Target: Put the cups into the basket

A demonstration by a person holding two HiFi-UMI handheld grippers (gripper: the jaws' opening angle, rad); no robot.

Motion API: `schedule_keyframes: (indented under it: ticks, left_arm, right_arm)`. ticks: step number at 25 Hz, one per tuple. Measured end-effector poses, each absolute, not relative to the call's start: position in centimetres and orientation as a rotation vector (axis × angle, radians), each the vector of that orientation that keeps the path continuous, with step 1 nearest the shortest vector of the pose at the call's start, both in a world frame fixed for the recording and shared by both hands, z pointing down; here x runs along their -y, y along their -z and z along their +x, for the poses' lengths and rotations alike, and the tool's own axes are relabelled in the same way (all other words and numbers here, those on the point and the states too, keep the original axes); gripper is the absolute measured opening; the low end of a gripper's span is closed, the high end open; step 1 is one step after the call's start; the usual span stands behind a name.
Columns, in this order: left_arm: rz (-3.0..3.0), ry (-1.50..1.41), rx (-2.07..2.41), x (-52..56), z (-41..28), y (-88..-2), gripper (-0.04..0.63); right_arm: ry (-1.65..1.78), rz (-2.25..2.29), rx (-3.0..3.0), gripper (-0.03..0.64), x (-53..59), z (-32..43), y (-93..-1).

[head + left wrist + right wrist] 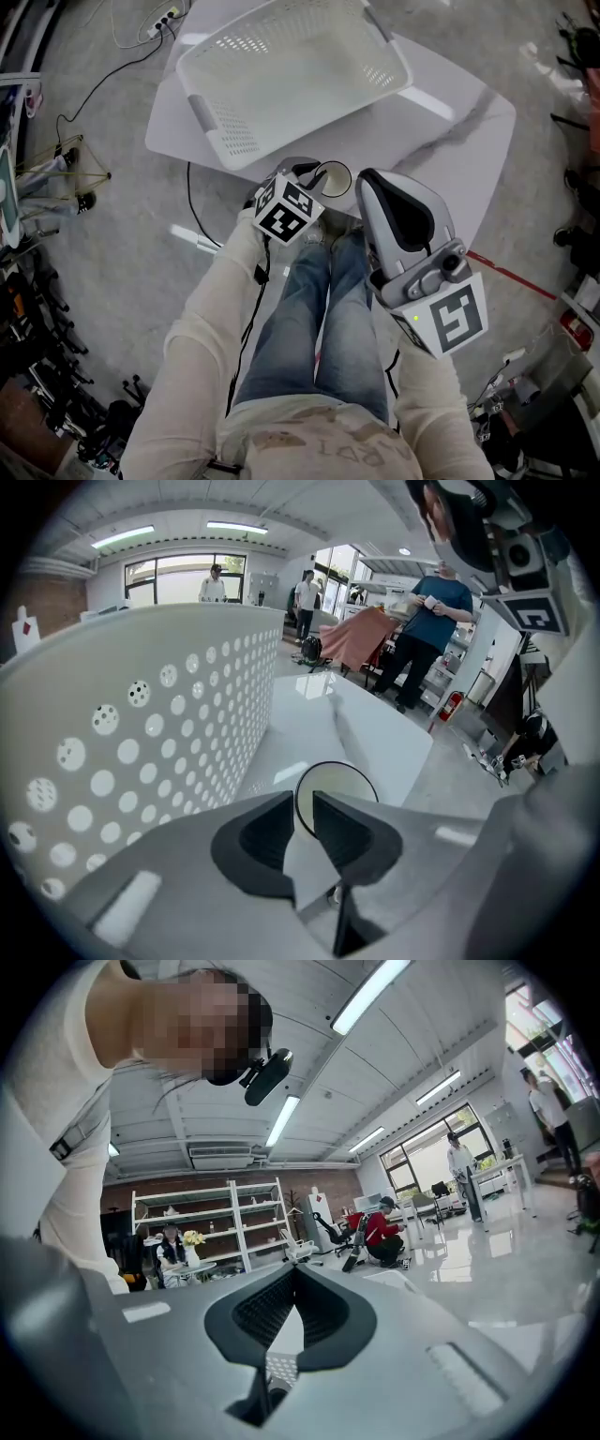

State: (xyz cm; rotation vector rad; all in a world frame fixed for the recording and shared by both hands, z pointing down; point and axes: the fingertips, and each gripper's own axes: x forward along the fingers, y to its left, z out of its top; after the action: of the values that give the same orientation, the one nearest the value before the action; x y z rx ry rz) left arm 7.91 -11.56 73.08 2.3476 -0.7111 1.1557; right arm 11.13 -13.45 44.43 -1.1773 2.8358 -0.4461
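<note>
While left gripper (303, 808) fingers clamp just the cup (342, 794) rim, it may swivel loose | basket (141, 733) wall close left of fingers: could clip it | right gripper (293, 1283) fingers together, empty

Cup (337, 782) body (behind left gripper (304, 803))

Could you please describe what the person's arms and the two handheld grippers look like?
The person wears cream long sleeves: left sleeve, right sleeve. The left gripper and right gripper have pale grey moulded bodies with black ribbed pads. Each carries a white cube with black square markers: left cube, right cube. A thin black cable runs along the left sleeve.
</note>
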Motion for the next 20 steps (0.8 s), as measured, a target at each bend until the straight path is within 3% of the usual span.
schedule_keyframes:
  ticks: [20]
  left_arm:
    - [2.197,-1.476,0.646,12.8,9.3,-77.3,0.043]
  right_arm:
    - [0.488,-1.186,-2.868,0.025,13.3,12.8,-47.0]
